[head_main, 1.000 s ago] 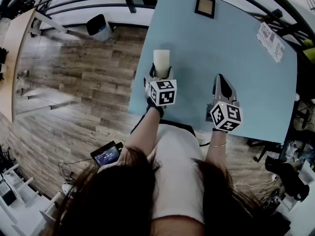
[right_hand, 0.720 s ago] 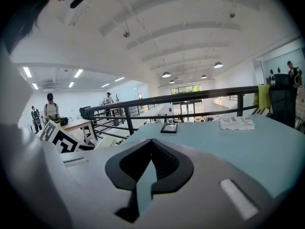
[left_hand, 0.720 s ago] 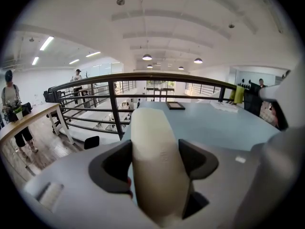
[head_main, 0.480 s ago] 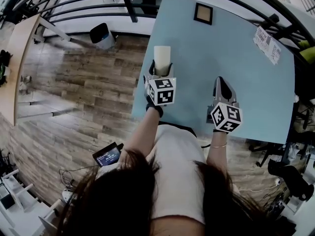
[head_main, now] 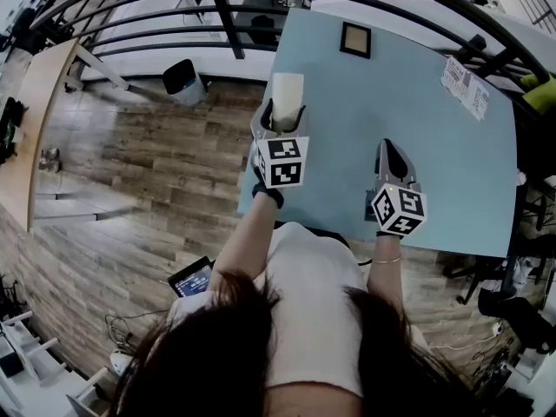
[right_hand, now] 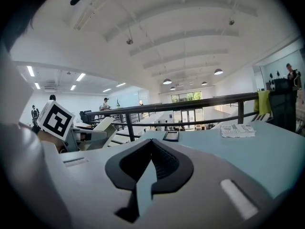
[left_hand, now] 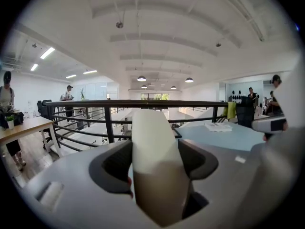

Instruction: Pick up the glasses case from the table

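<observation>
Just changed: left hand-held gripper (head_main: 281, 118) has risen, jaws clamped on cream glasses case (head_main: 287, 94); case now in air over left edge of surface (head_main: 434, 146), apparently clear; right hand-held gripper (head_main: 390, 148) closed, empty; pickup looks essentially done.

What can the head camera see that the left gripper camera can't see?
Only the head view shows the person's hair, the white shirt and the marker cube on the left gripper. Only the left gripper view shows the ceiling lamps and people standing far away. Both show the cream glasses case squeezed between the left gripper's jaws, the blue table, the paper lying on it and the black railing.
</observation>
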The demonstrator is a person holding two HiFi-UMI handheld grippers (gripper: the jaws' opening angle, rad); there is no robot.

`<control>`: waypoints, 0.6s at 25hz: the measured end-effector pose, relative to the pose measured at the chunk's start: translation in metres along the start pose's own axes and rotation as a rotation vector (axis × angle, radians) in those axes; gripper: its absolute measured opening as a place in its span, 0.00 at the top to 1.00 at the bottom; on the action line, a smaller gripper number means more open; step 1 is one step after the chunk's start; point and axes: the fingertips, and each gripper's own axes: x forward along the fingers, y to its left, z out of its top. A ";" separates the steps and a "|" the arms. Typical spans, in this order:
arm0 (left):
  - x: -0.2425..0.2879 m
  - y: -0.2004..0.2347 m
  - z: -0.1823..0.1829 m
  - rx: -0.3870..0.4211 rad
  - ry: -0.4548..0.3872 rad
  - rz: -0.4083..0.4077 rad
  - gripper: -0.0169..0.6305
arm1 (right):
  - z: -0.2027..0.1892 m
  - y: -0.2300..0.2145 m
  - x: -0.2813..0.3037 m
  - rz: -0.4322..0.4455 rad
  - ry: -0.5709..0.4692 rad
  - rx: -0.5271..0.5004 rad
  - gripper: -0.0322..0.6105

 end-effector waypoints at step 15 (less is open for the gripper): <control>-0.035 -0.020 0.068 0.064 -0.157 -0.156 0.43 | 0.013 0.001 -0.007 -0.016 -0.028 -0.002 0.95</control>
